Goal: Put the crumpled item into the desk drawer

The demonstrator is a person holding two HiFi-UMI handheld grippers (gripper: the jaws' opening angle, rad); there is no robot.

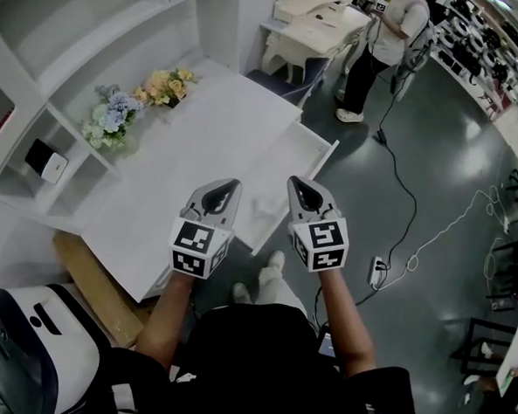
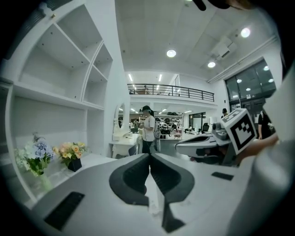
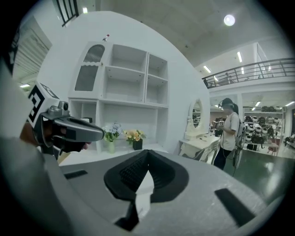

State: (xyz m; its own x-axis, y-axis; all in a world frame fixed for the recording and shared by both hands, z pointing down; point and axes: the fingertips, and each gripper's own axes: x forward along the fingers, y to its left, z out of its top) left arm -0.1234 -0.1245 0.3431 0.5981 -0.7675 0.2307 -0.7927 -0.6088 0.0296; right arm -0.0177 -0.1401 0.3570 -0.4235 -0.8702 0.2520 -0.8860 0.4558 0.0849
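The left claw point(image 2: 150, 157) is closed, its pads meeting at the tips with nothing between them. The right claw point(image 3: 147, 154) is likewise closed and empty. Both are held side by side, near each other and pointing almost level, above the front edge of the white counter point(image 1: 201, 146). The drawer point(image 1: 290, 160) stands pulled out beneath and just ahead of the right claw. The crumpled item point(image 1: 263, 207), a small white wad, is seen low between the two claws and appears to lie on the drawer floor near the end closest to the operator. Whether it touches a drawer wall cannot be told. The deposit is therefore judged done, and the step in hand is judged to be a clear withdrawal and a check of the result. Both claws are best kept closed and lifted straight away from the drawer, so that no pad catches the front panel. The item should be confirmed to sit wholly below the drawer rim. If the drawer is then to be shut, the front panel is best pushed squarely with closed tips at mid-width, slowly, so that the light wad is not jolted out. The flowers point(image 1: 166, 85) far ahead of the left claw are to be avoided.
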